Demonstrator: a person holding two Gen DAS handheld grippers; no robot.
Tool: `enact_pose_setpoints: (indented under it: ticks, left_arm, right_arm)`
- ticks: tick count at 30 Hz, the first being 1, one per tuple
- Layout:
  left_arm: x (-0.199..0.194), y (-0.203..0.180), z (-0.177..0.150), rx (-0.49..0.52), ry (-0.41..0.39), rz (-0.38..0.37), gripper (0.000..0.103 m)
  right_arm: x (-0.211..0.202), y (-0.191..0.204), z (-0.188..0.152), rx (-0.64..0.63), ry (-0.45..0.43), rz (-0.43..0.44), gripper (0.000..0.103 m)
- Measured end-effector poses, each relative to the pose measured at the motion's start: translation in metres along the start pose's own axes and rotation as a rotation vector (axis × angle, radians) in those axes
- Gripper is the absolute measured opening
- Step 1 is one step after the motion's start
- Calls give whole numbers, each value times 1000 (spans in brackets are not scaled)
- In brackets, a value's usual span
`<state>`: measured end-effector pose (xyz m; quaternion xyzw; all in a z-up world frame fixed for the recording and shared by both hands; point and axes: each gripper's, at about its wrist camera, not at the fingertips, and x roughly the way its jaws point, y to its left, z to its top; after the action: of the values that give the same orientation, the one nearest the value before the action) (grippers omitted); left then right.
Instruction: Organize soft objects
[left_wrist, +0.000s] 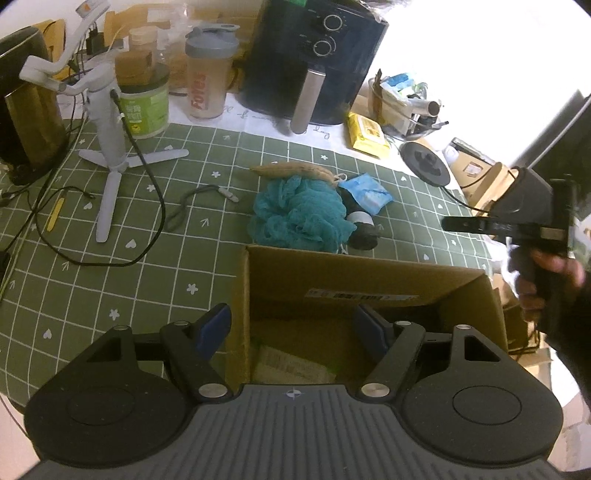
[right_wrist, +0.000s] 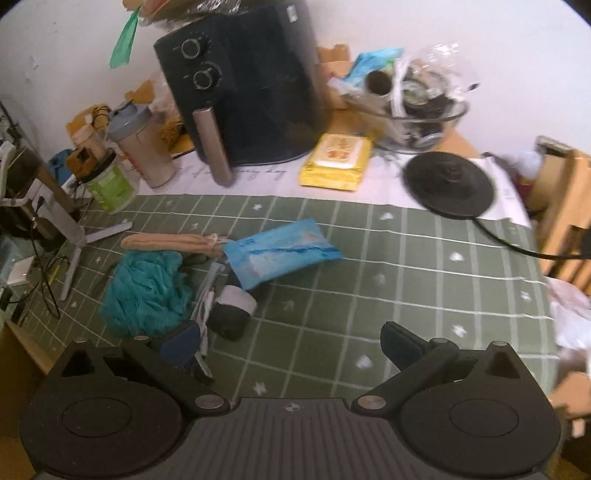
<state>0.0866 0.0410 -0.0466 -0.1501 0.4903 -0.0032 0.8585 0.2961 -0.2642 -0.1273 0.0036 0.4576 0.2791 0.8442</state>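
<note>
Green grid-patterned tablecloth covers the table, and nearest the left gripper, whose fingers are spread wide with nothing between them, stands an open cardboard box. Just beyond the box's far edge lie a teal mesh sponge, a dark rolled sock, a blue tissue pack and a tan cloth piece bunched together. The right gripper hangs over the cloth with its fingers apart and empty, and a black air fryer stands at the back.

Ahead of the jaws: a frilly teal mesh pouf, a matt corrugated cardboard box, and a glossy dark plastic air fryer.
</note>
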Motion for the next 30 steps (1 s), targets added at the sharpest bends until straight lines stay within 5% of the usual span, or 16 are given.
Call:
enact_pose_setpoints:
  ticks: [6,14,24,27,30]
  left_arm:
    - [-4,4,-4,-34,-1,16,73]
    - [-14,9,-3,-75,-27,53,73]
    - [-20,21,-13,-137,-20,109,73]
    - [-22,23,-15,-145,-19,118,73]
    - [-24,25,-16,-148,-19,126,73]
  right_arm:
    - [49,-11,9,78,49,121,102]
    - [107,-28,14,227,131,235,88]
    - [148,-59,14,509,103,353,71]
    - [155,-66,13,599,84,368,59]
    - [160,-70,11,652,79,386,35]
